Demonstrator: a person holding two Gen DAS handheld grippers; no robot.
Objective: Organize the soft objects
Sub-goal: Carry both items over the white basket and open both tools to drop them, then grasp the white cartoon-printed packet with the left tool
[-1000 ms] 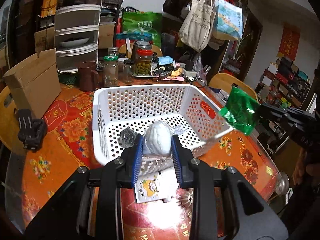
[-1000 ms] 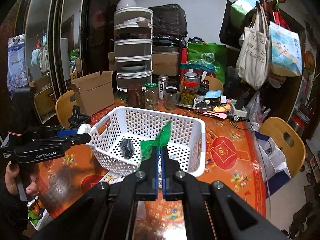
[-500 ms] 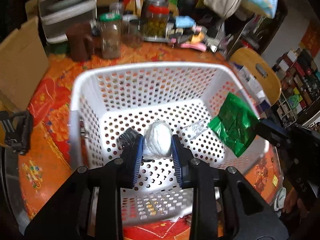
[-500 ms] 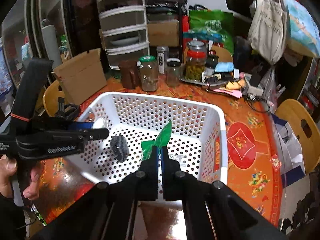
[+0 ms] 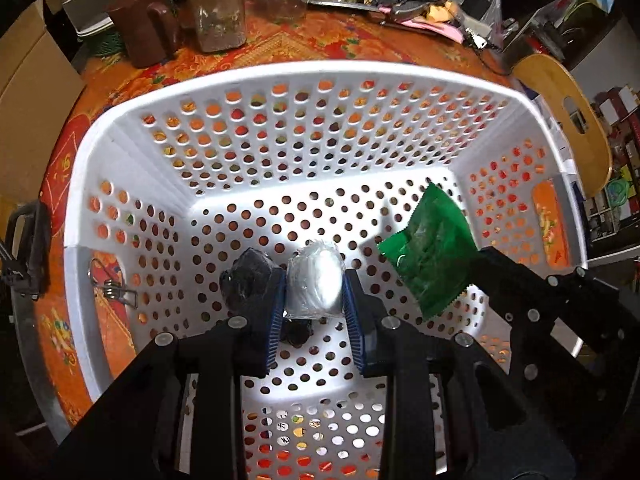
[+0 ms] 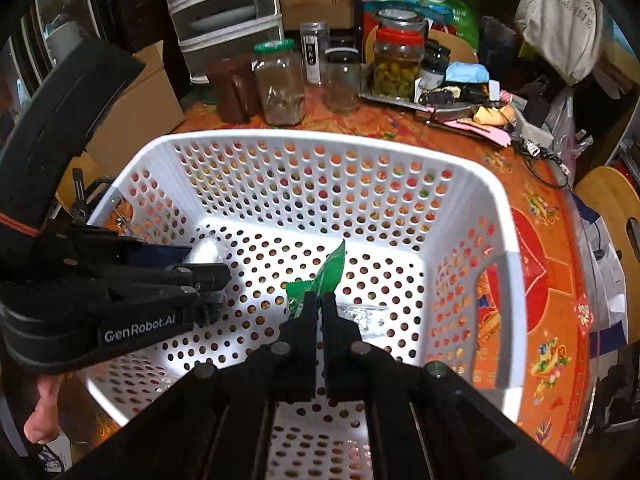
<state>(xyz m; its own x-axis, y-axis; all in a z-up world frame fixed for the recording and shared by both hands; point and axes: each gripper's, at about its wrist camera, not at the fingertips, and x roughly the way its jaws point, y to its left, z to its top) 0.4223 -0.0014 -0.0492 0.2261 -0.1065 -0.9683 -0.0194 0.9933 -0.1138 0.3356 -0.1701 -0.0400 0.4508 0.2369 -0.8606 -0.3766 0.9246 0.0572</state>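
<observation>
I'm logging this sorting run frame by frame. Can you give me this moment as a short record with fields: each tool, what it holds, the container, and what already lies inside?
left tool: shut on white wrapped bun, low inside the basket
right tool: shut on green packet, over the basket floor
container: white perforated basket on the orange patterned tablecloth
already inside: black wrapped item beside the left tool; clear wrapper near the right tool
behind basket: brown mug, glass jars
</observation>
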